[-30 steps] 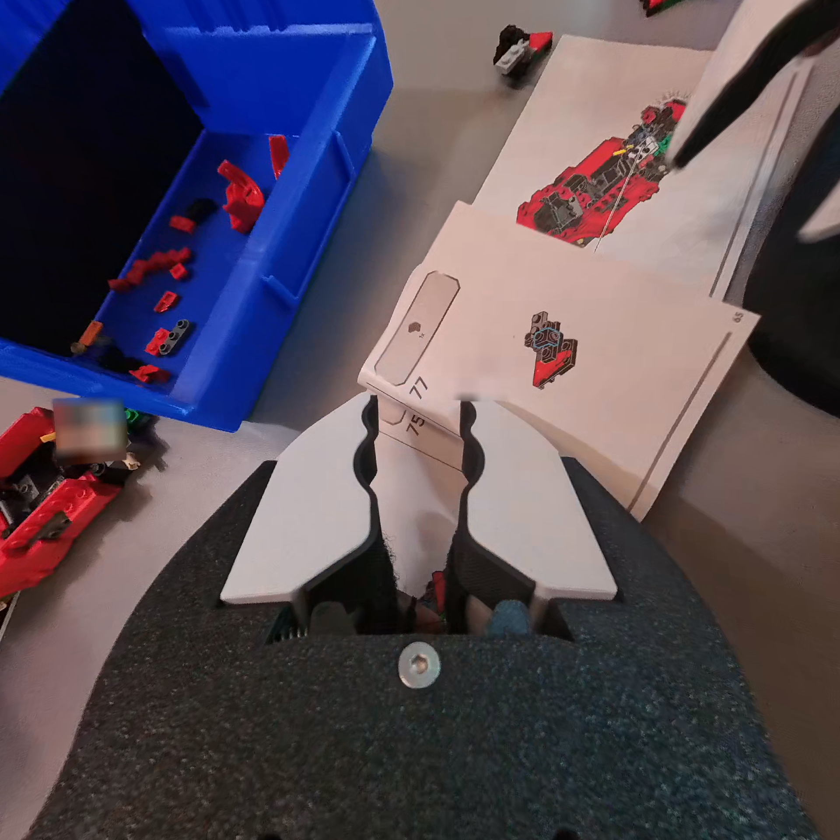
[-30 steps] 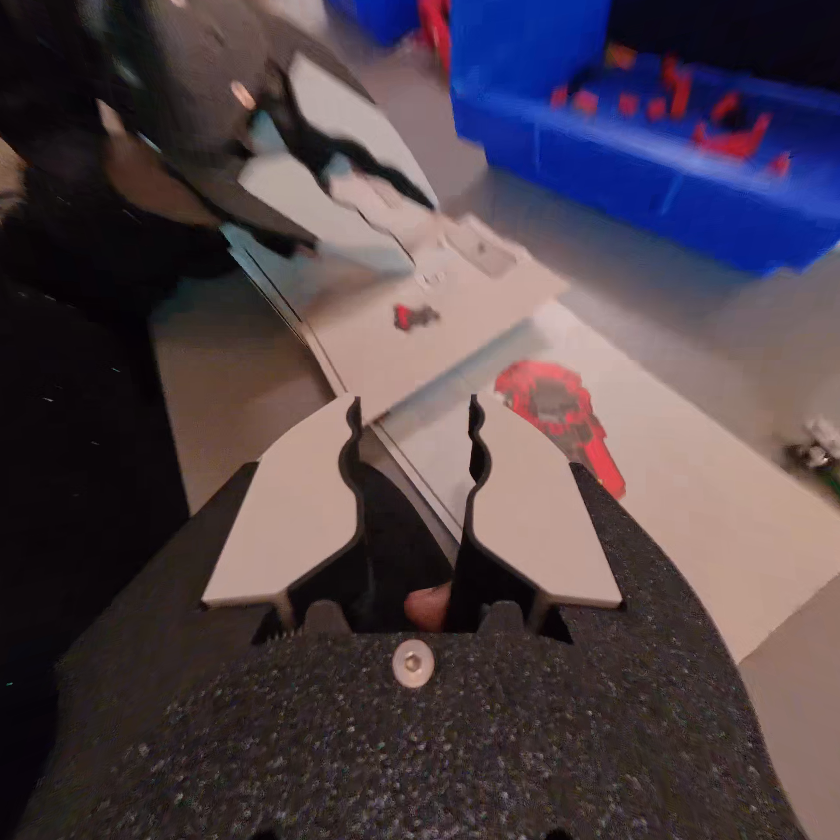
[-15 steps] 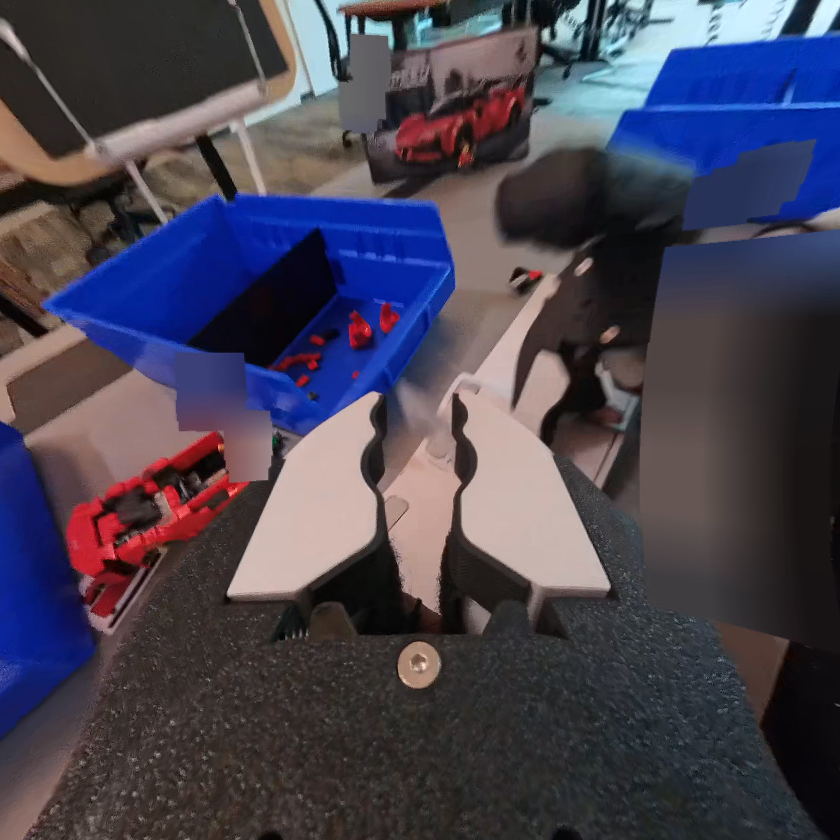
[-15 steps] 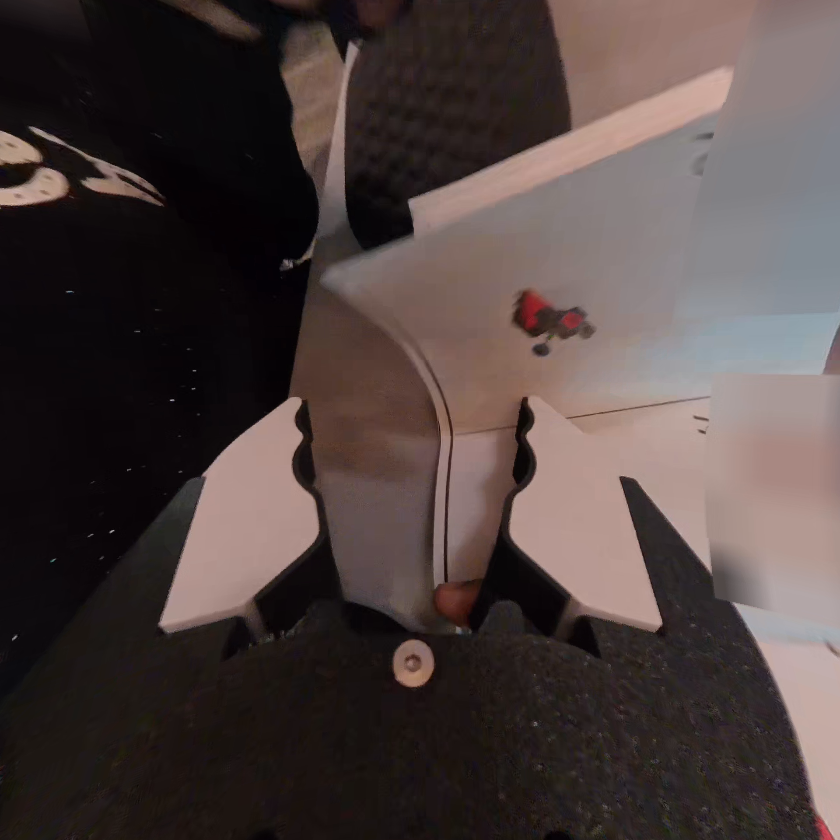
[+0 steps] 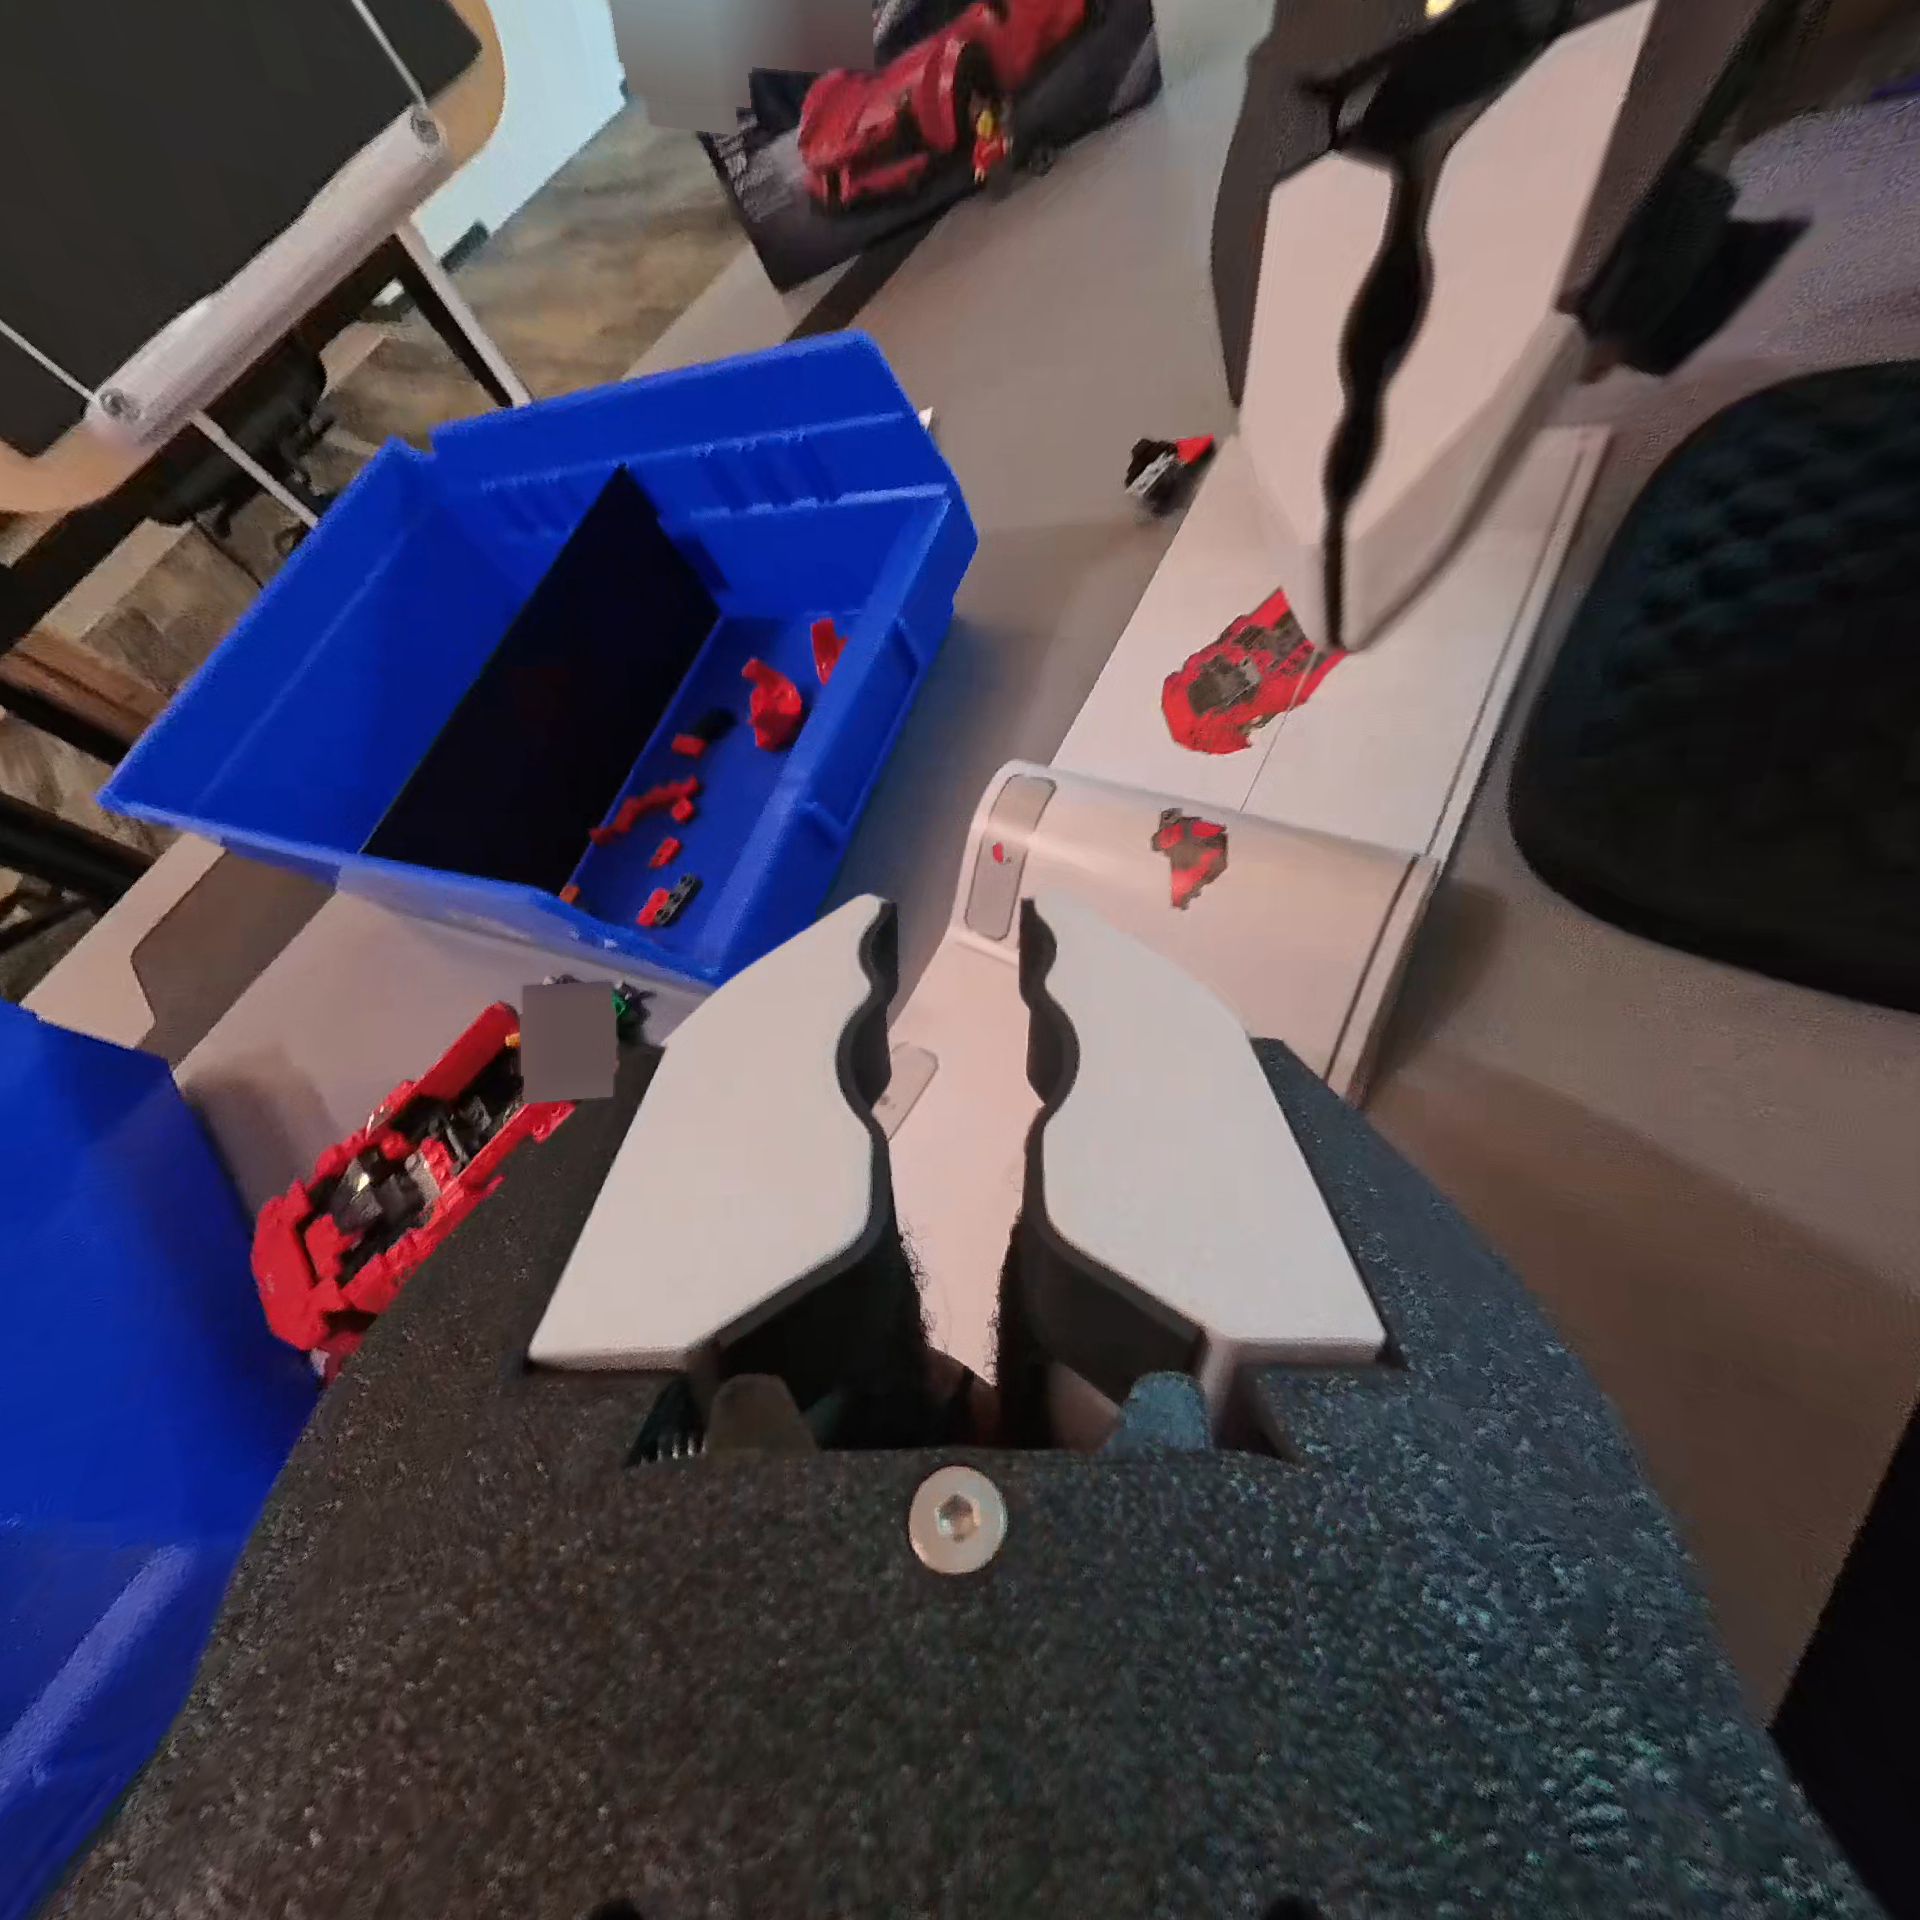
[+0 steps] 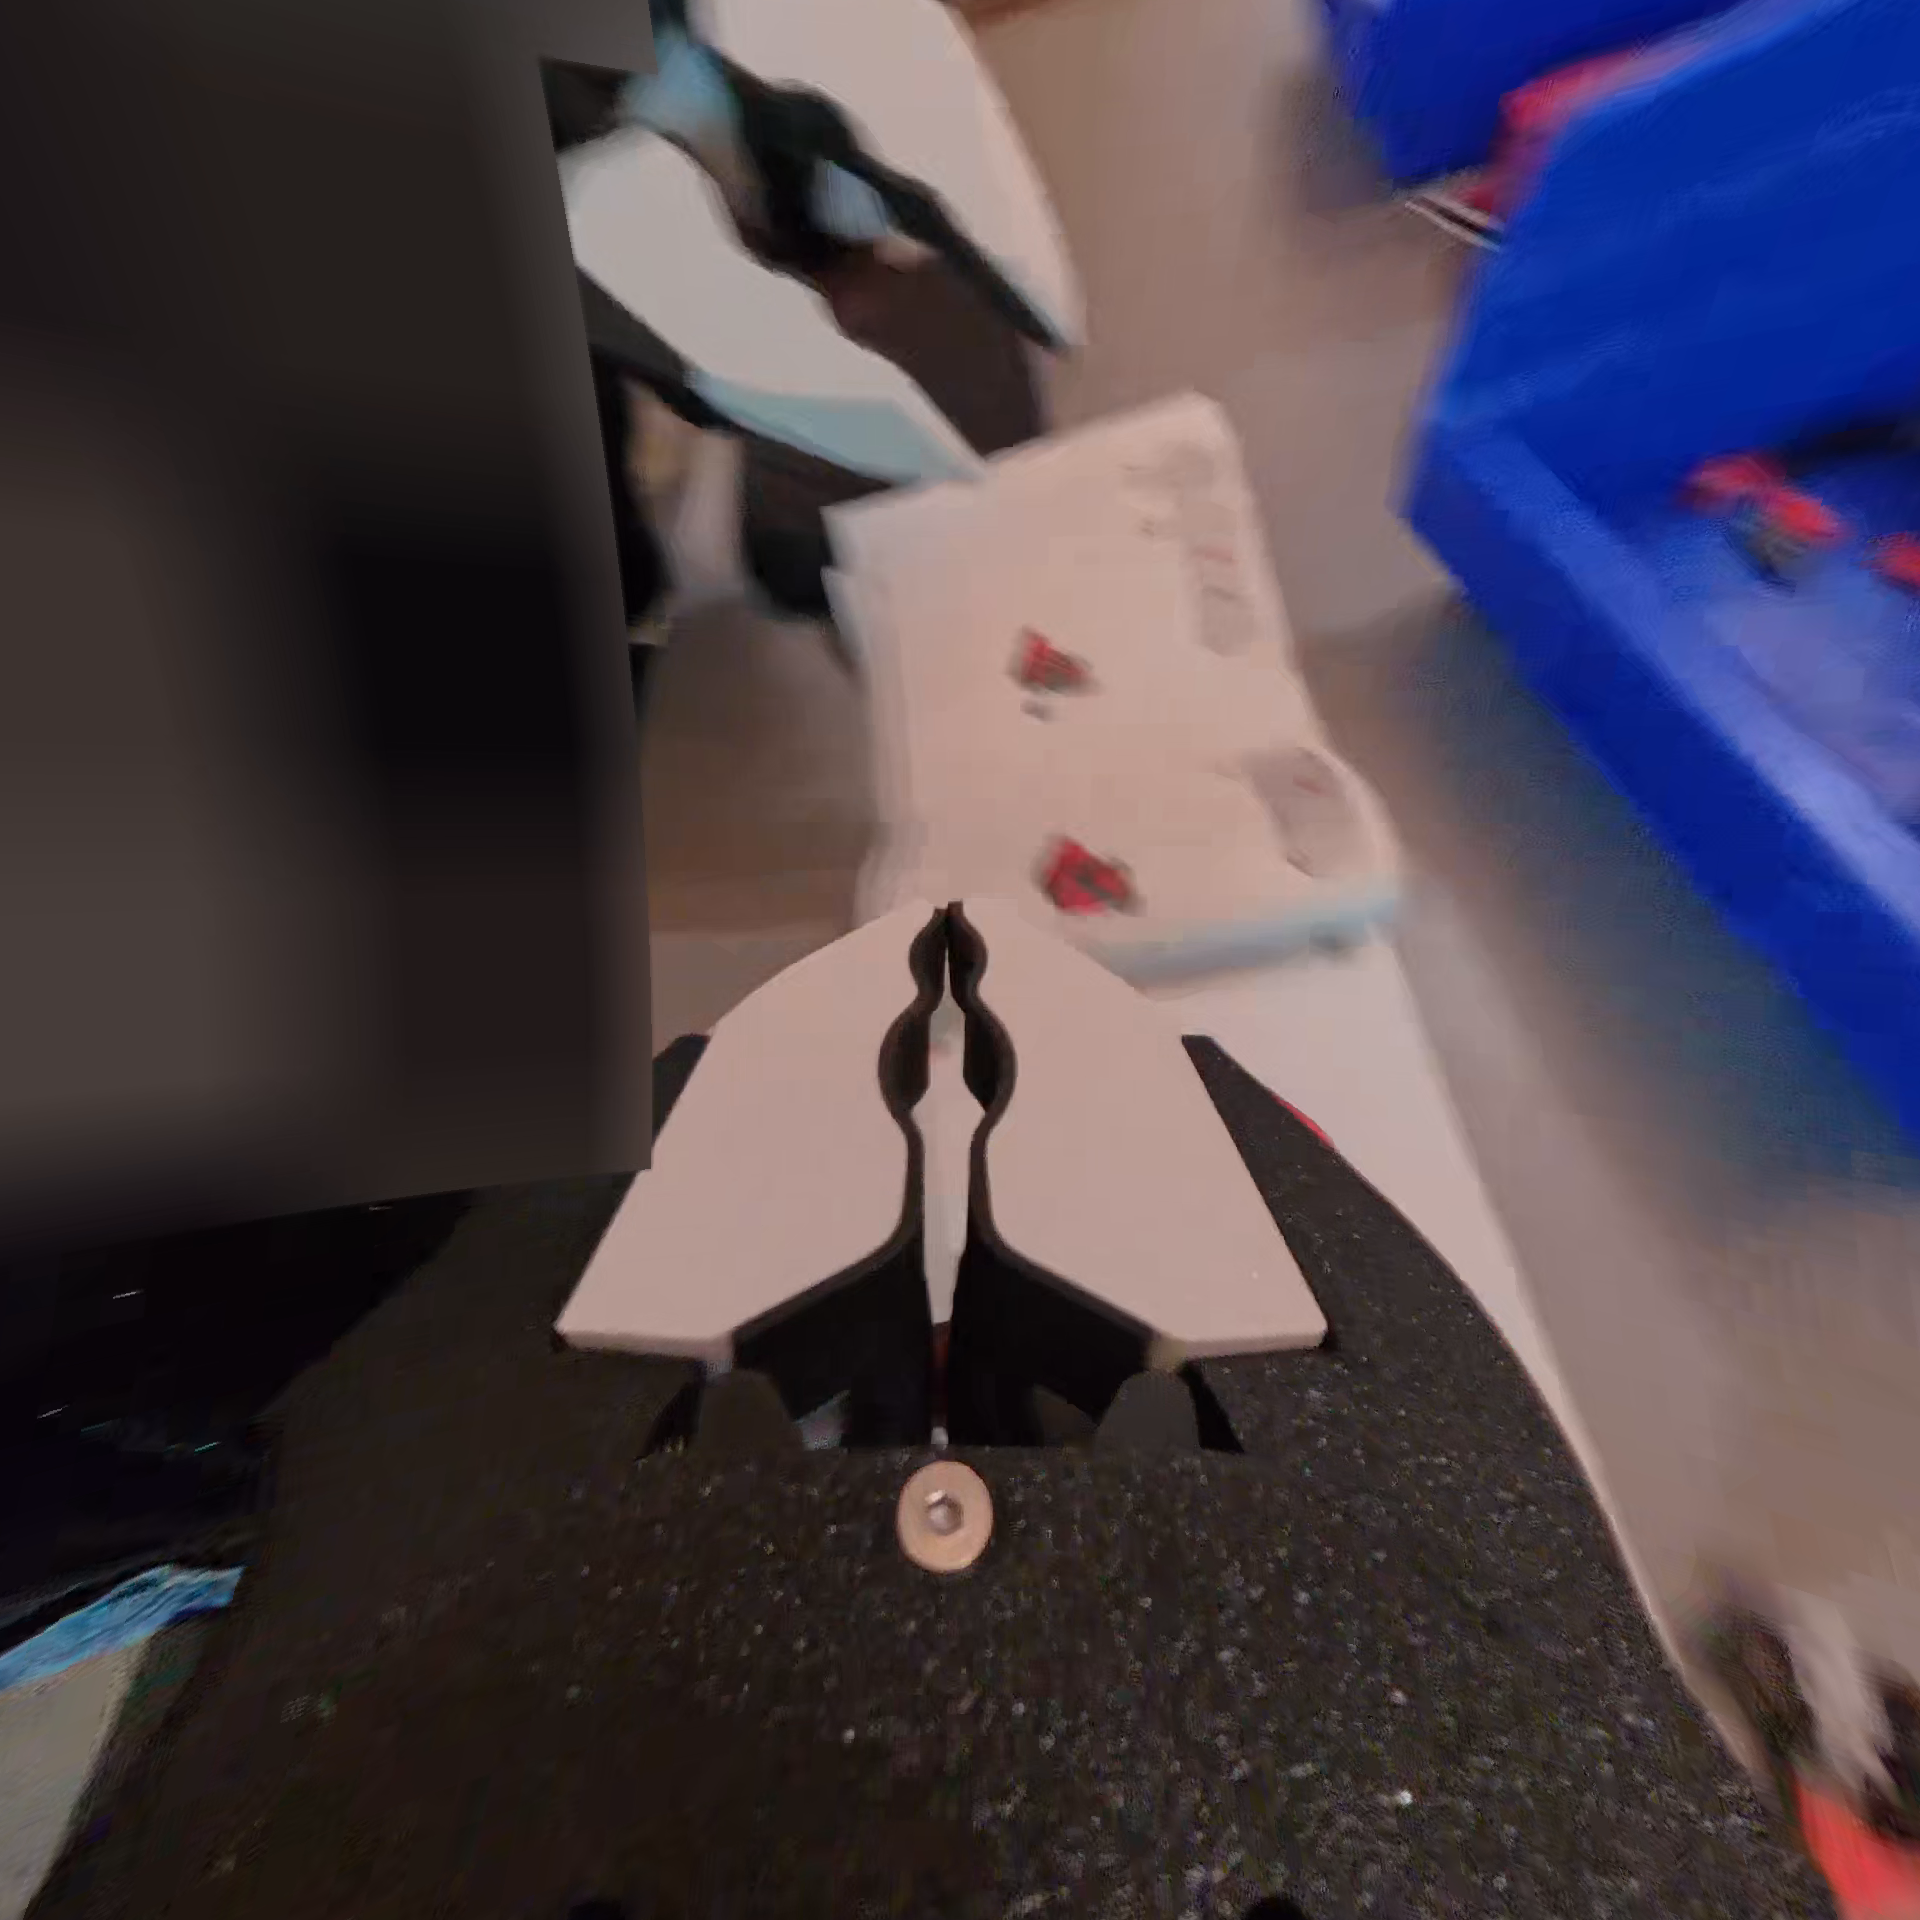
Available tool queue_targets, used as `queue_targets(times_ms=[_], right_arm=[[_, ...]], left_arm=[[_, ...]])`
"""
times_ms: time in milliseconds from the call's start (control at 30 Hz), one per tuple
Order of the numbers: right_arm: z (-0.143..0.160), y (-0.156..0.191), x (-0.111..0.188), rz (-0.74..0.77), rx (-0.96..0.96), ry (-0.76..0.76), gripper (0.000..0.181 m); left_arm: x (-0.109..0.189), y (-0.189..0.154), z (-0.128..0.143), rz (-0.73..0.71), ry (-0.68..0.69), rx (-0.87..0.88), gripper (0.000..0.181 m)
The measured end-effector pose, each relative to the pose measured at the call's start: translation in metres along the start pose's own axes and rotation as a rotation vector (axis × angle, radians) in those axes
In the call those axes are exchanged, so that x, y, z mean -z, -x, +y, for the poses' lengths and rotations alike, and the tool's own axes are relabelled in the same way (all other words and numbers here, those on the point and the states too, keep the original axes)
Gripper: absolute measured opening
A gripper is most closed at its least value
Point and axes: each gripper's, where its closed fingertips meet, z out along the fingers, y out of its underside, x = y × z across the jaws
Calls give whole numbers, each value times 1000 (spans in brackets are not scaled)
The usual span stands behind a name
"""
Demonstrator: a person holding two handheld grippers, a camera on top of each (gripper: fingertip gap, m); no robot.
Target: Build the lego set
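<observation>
Left gripper (image 5: 956, 925) fingers apart, nothing between them, hovering over the near end of the instruction booklet (image 5: 1382, 748) that lies open on the grey desk (image 5: 1039, 520). One booklet page (image 5: 1195, 873) is curled up in an arch just ahead of the left fingertips. Left wrist view is sharp: blue bin (image 5: 540, 665) left of the booklet, with small red and black lego pieces (image 5: 769, 707) scattered on its floor; partly built red car model (image 5: 405, 1164) on the desk near the bin's front corner, left of the gripper; a second blue bin (image 5: 94, 1351) at the left edge; the set's box with a red car picture (image 5: 935, 125) standing at the far end of the desk; one small black-and-red sub-assembly (image 5: 1164, 468) loose on the desk beside the far page. Right gripper (image 5: 1340, 582) seen here from above, fingers together, tips down at the printed red car on the far page; whether they pinch paper cannot be told from this view. Right wrist view is motion-blurred: right gripper (image 6: 951, 914) fingers closed, tips touching, a thin white sheet edge visible in the slot between them, so they look clamped on a booklet page (image 6: 1091, 727). That view also shows the left gripper (image 6: 831, 229) far off upper left and the blue bin (image 6: 1714, 520) at right, all smeared. The car model and box do not show in the right wrist view.
</observation>
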Motion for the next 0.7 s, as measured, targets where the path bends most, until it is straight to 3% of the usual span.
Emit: queue_targets(times_ms=[33,100,200,333,433,567,633,700], right_arm=[[10,-17,5,63,-23,20,0],[26,-30,0,55,-79,58,0],[24,-23,-20,-92,-164,28,0],[26,-25,-44,-179,-281,11,0],[34,-29,-52,-200,-400,38,0],[33,-26,-51,-220,-367,31,0],[20,-27,-41,-257,-384,-86,0],[12,-42,-30,-221,-457,-209,0]], left_arm=[[0,3,2,-6,12,3,22],[0,8,4,-10,38,12,22],[-3,2,-1,53,41,16,22],[-19,-38,-15,262,16,10,19],[-44,-68,-15,344,44,-53,12],[-74,-93,3,370,141,-192,2],[-78,-98,31,418,275,-185,3],[-74,-97,31,442,232,-64,0]])
